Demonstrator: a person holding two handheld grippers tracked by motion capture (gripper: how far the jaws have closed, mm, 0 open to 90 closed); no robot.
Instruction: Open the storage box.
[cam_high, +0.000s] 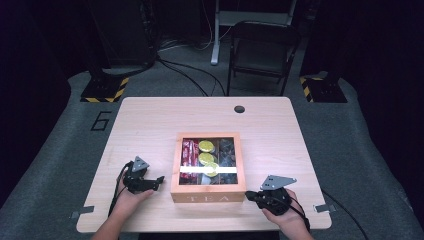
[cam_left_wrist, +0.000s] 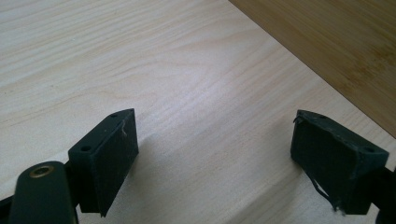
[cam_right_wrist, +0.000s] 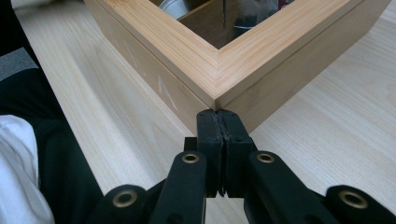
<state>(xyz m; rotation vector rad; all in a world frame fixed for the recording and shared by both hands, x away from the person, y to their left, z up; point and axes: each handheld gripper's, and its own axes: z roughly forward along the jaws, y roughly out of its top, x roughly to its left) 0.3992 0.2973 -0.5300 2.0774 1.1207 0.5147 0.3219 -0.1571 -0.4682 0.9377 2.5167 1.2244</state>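
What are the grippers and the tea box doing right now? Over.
Left hand-held gripper open, empty, beside tea box. Right hand-held gripper shut, tips at the box's near corner. Box closed on table. Nothing in the way.

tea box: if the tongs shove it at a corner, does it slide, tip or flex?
The tea box looks like rigid wood, so probably no flex. Low and wide: likely slides, won't tip. The shut right tongs sit at its corner, so a push may spin it.
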